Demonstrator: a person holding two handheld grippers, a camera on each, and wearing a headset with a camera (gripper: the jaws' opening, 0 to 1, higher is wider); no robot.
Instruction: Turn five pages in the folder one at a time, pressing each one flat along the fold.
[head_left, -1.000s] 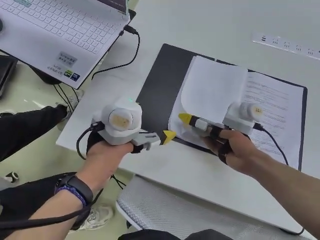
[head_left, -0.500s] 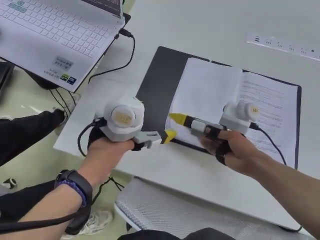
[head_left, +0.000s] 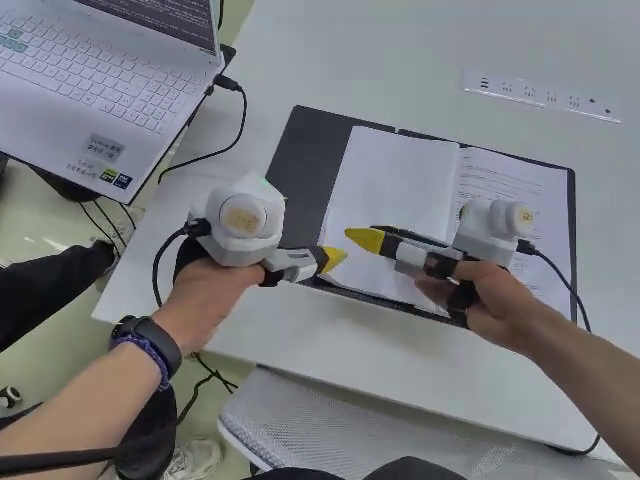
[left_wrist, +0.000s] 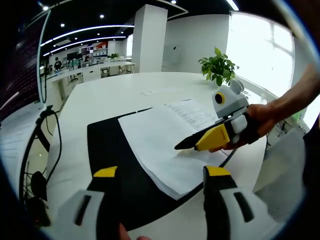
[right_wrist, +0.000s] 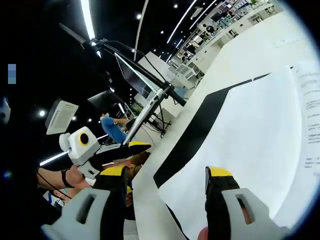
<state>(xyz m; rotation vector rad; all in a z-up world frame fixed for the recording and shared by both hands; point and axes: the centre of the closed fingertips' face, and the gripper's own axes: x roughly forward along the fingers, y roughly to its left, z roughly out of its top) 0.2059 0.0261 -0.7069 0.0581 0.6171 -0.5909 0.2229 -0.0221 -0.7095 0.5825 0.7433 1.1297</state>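
A black folder (head_left: 305, 165) lies open on the white table. A blank white page (head_left: 385, 195) rests turned over its left half, and a printed page (head_left: 515, 190) shows to the right. My right gripper (head_left: 372, 238) reaches leftwards low over the blank page's lower part, open. In its own view the blank page (right_wrist: 240, 130) spreads out between and beyond the jaws. My left gripper (head_left: 335, 258) is open at the folder's front edge, pointing right, its tips close to the right gripper's. From the left gripper view the folder (left_wrist: 107, 145), the blank page (left_wrist: 160, 140) and the right gripper (left_wrist: 212, 139) lie ahead.
An open laptop (head_left: 95, 85) sits at the back left, its cable (head_left: 230, 125) running past the folder's left side. A white power strip (head_left: 540, 98) lies at the back right. The table's front edge (head_left: 330, 355) is close under both hands, with a mesh chair (head_left: 340, 430) below.
The blank page, raised and curled a second ago, has come down flatter onto the left side. The right gripper stays over its lower part. The left gripper has kept its place.
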